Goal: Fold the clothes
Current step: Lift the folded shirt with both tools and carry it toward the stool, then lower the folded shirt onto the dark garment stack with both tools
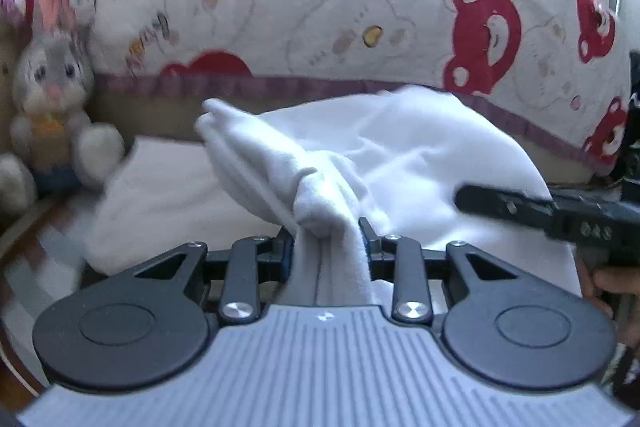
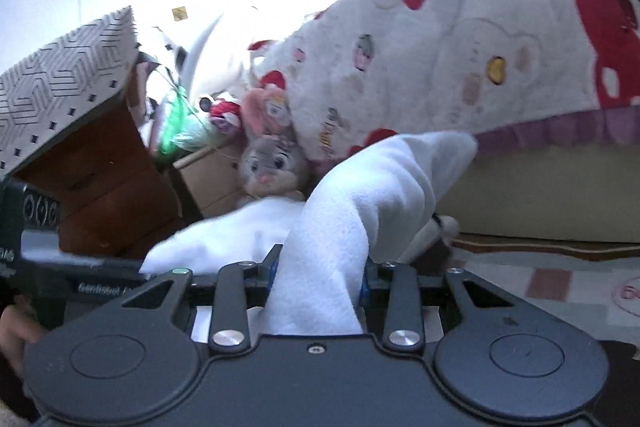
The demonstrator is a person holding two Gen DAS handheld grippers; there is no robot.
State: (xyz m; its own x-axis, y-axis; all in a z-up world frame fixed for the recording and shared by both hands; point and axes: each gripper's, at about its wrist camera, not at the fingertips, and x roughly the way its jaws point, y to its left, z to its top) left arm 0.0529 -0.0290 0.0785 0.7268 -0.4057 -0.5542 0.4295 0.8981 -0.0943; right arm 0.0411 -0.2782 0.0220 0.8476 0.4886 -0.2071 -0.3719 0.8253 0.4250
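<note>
Two grippers, left gripper point(image 1: 328, 227) and right gripper point(image 2: 320, 267), each clench a bunched edge of the white garment point(image 1: 420, 147), held up before the bear-print quilt point(image 1: 360, 19). Keeping both pinched edges level and taut would likely give a clean crease.

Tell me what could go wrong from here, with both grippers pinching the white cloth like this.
1. The left gripper holds a bunched knot of the white cloth, not a flat edge, so the fold may come out creased or uneven.
2. The right gripper also clamps a thick wad, which could slip free if pulled.
3. The plush rabbit sits close beside the cloth; a wide swing might knock it over.
</note>
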